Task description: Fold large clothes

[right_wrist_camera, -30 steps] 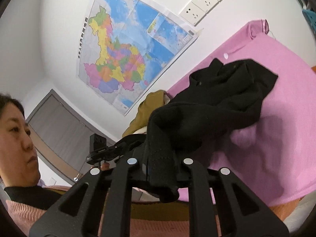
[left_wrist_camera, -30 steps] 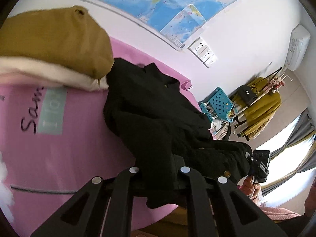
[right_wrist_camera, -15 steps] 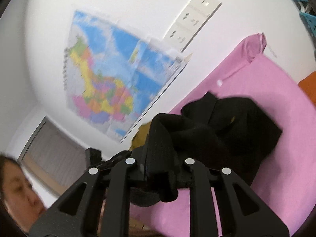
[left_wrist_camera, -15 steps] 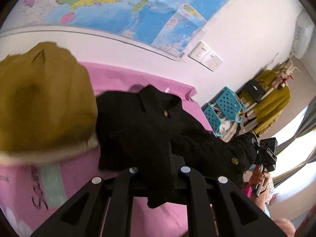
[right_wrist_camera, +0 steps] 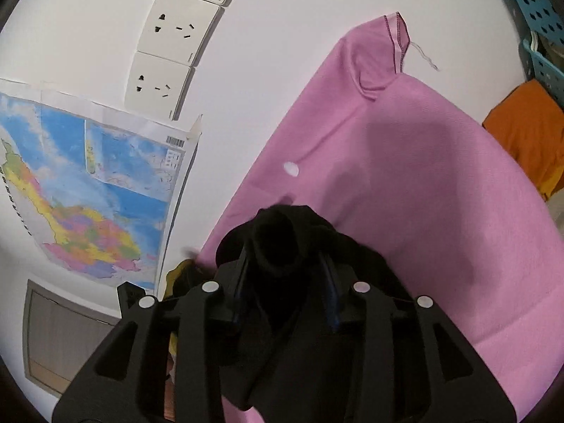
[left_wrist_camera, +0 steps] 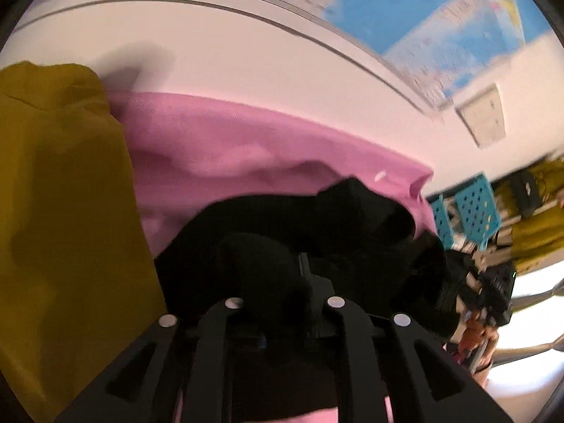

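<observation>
Left wrist view is smeared by motion, so fine detail cannot be trusted. The left gripper [left_wrist_camera: 282, 282] is seen at the lower centre of the frame, and a fold of the black garment [left_wrist_camera: 292, 218] is bunched between its fingers; the jaws are narrow and opening, and whether the pads press on the cloth cannot be told through the blur. The garment is spread over the pink sheet [left_wrist_camera: 246, 144], which fills the middle band below a white wall. A mustard-yellow pile [left_wrist_camera: 63, 211] is found along the left edge, just beside the black cloth. A map [left_wrist_camera: 440, 28] is seen at the upper right, a teal basket [left_wrist_camera: 476, 211] at the right, and the right gripper [left_wrist_camera: 493, 292] at the lower right, touching the far end of the garment.

In the right wrist view, sharper, the right gripper [right_wrist_camera: 287, 278] is shown at the lower centre. Its jaws are opening, and a rolled fold of the black garment [right_wrist_camera: 278, 243] stands between them, with a gap visible on either side. The pink sheet [right_wrist_camera: 423, 194] covers the right half. Wall sockets [right_wrist_camera: 176, 46] and the map [right_wrist_camera: 88, 183] are placed at the upper and middle left, and an orange cloth [right_wrist_camera: 525, 130] lies at the right edge.
</observation>
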A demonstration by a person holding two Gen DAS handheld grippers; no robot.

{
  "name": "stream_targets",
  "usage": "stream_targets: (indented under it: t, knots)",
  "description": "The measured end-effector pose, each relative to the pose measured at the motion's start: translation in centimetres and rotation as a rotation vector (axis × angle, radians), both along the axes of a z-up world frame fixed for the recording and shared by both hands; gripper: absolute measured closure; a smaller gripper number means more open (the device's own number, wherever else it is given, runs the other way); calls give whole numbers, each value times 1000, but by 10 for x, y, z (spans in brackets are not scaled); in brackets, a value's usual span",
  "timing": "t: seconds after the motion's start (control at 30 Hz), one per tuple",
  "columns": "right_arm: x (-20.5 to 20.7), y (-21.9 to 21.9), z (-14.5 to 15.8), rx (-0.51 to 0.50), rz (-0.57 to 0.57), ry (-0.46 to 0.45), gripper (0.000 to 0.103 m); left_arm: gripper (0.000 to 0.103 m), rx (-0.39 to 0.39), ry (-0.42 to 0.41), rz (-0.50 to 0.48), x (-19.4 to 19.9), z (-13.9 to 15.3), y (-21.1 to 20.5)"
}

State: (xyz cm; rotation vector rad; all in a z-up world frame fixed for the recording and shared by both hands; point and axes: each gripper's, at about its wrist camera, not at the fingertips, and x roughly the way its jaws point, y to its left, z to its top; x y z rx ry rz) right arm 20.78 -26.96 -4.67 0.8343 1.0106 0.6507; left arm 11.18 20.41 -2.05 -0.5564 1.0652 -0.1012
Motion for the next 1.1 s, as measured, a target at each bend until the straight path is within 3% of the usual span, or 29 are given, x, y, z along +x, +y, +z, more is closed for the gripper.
stream_targets:
  t: [0.03, 0.1, 0.17, 0.27, 0.37, 0.5, 0.63, 0.73, 0.83, 0.9, 1.1]
  knots:
    - [-1, 0, 2, -6, 2, -13, 63, 81, -14, -18, 9, -1, 2, 4]
    - [-8, 3, 13, -54, 13, -69, 53, 62, -20, -93, 16, -12, 10, 12]
    - [-22, 6, 30, -111, 5, -156, 36, 60, 11, -160, -7, -29, 20, 10]
    - [-45, 17, 52, -175, 47, -282, 35, 49, 91, -248, -87, -55, 32, -6]
    - [-66, 55, 59, -278, 185, -364, 35, 47, 244, -267, -198, -69, 32, -45]
    - [-79, 117, 45, -469, 328, -412, 35, 43, 391, -256, -323, -69, 17, -99]
    - [-72, 155, 20, -595, 378, -389, 36, 43, 436, -213, -375, -54, -3, -130]
    - [-67, 168, 5, -682, 381, -397, 62, 44, 476, -199, -361, -47, -17, -142]
    - [-68, 170, 1, -677, 397, -418, 88, 63, 487, -211, -346, -43, -22, -143]
    - [-71, 166, 8, -677, 379, -458, 94, 75, 503, -217, -343, -42, -23, -149]
    - [-59, 147, 47, -611, 211, -556, 97, 86, 579, -290, -302, -40, -9, -159]
